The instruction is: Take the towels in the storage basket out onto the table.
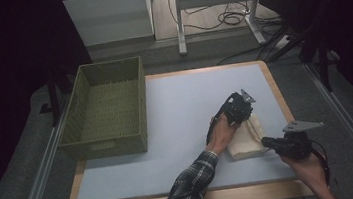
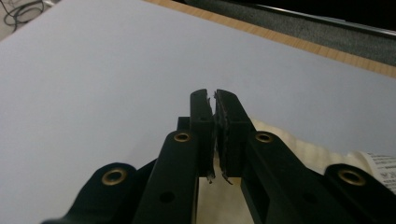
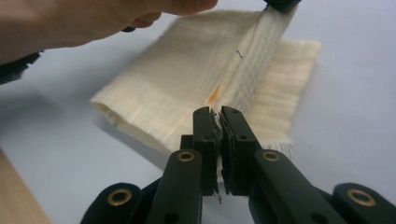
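Observation:
A cream cloth lies folded on the pale blue mat near the right edge. In the right gripper view, one layer of the cloth is drawn up into a taut ridge between the two grippers. My left gripper is shut on the far end of that ridge, its tip at the top of that view. At the near end, my right gripper is shut on the ridge, its jaws closed on the fabric. In the left gripper view the jaws of the left gripper are together, and the cloth lies below them.
A green woven basket stands on the table's left side. The wooden table edge runs close to the right of the cloth. A white label shows on the cloth. A desk frame and cables lie beyond the table.

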`<state>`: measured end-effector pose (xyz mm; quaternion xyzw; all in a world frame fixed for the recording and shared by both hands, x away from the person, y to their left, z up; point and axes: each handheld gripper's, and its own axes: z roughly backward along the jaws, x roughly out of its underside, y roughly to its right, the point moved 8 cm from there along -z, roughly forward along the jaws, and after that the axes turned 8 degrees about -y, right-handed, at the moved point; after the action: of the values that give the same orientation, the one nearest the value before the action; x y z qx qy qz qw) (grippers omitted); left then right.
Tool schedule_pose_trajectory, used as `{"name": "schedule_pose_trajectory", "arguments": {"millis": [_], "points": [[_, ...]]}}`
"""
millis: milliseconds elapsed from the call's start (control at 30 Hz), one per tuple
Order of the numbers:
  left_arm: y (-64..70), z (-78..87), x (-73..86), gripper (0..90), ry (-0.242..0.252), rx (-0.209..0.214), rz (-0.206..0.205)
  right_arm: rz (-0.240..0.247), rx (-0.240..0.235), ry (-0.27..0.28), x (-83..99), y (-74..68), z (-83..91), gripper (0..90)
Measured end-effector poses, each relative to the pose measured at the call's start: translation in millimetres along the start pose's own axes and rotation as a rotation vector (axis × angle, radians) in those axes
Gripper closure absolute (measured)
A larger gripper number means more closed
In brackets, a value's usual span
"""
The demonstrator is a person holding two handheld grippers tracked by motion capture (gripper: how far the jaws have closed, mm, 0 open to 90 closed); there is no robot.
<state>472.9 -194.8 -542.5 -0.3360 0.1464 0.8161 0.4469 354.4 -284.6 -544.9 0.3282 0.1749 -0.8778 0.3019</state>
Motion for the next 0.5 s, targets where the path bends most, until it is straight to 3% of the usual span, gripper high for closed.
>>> {"name": "schedule_pose_trajectory", "arguments": {"millis": [167,200,267,500], "points": [[0.9,-7.5,1.6,84.1,-0.003,0.008,0.011,-0.017,0.009,-0.015,7.6,6.3,-5.1,84.5],[0.9,-6.8,0.2,75.2,0.018,0.012,0.032,-0.027,0.011,-0.023,10.3,7.8,-7.7,84.1],[1.2,-5.8,-0.7,65.9,0.029,0.020,0.043,-0.028,0.012,-0.027,11.4,8.3,-8.1,83.5],[-9.3,12.5,3.8,47.7,0.058,-0.007,0.061,-0.034,0.060,-0.029,17.7,16.7,1.3,72.9]]}}
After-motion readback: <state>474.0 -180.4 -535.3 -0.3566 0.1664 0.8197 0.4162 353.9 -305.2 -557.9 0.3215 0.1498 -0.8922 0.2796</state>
